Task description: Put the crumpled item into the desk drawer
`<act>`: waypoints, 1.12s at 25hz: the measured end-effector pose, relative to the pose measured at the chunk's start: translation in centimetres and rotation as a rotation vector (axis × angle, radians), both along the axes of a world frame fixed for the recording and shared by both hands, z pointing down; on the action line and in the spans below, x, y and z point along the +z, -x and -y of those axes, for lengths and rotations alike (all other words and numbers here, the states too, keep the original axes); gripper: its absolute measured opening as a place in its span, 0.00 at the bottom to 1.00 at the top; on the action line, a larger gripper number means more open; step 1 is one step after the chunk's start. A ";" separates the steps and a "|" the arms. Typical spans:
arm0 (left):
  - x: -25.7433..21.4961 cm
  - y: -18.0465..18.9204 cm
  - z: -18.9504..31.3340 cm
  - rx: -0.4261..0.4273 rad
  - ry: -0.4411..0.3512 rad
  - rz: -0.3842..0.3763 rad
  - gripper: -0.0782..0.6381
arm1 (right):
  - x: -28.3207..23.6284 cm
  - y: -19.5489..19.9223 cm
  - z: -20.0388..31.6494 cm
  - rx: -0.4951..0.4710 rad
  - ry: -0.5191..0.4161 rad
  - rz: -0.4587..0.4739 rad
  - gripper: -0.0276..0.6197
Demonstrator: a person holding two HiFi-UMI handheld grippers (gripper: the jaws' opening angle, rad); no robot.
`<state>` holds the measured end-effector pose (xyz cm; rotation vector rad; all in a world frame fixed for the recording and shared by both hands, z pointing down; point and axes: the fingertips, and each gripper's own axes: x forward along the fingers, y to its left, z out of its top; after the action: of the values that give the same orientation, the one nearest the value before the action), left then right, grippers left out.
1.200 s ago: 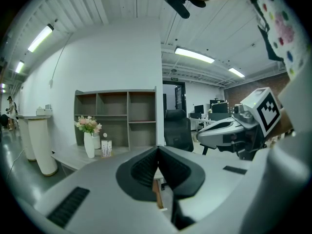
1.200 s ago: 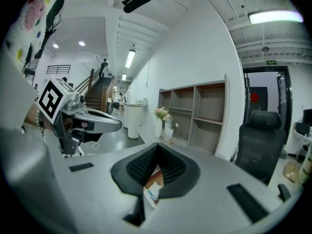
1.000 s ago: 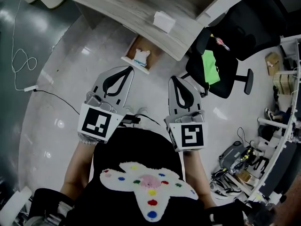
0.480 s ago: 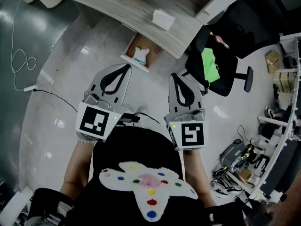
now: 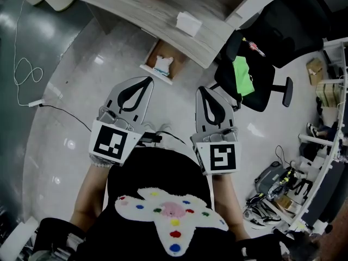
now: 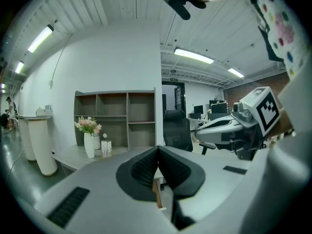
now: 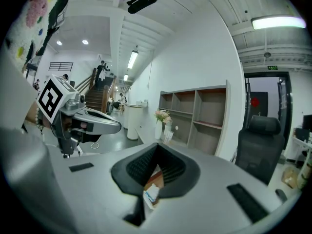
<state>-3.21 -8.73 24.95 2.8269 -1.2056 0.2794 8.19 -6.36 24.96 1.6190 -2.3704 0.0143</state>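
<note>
The open desk drawer [image 5: 165,50] sticks out from under the wooden desk [image 5: 147,12]. A crumpled white and teal item [image 5: 162,65] lies inside it near the front panel. My left gripper [image 5: 143,80] is shut and holds nothing; it is held level near my body, short of the drawer. Beside it, my right gripper [image 5: 202,91] is shut and empty too. In the left gripper view the jaws [image 6: 158,149] meet at a point. In the right gripper view the closed jaws [image 7: 157,147] frame the crumpled item [image 7: 150,195] below them.
A white box [image 5: 188,23] lies on the desk. A black office chair [image 5: 260,58] with a green cloth [image 5: 243,76] stands right of the drawer. A white cable [image 5: 27,69] lies on the floor at left. Shelves [image 6: 117,118] and a flower vase [image 6: 88,139] stand behind the desk.
</note>
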 end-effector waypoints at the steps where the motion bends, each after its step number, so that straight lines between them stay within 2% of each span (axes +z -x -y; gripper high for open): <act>1: 0.0 0.0 0.0 0.000 0.001 -0.001 0.13 | -0.1 0.0 0.0 -0.001 -0.003 0.001 0.05; 11: 0.2 -0.1 -0.2 0.004 0.003 0.000 0.13 | 0.0 0.1 0.0 0.010 0.018 -0.013 0.05; 16: 0.2 -0.1 -0.2 0.006 0.005 -0.001 0.13 | 0.0 0.6 -0.1 -0.012 0.011 0.016 0.05; 28: 0.4 0.3 -0.3 -0.007 0.010 -0.005 0.13 | 0.5 0.5 -0.1 -0.022 0.024 -0.010 0.05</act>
<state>-3.47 -8.46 25.32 2.8125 -1.2091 0.2771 7.64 -6.24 25.46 1.5790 -2.3714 0.0299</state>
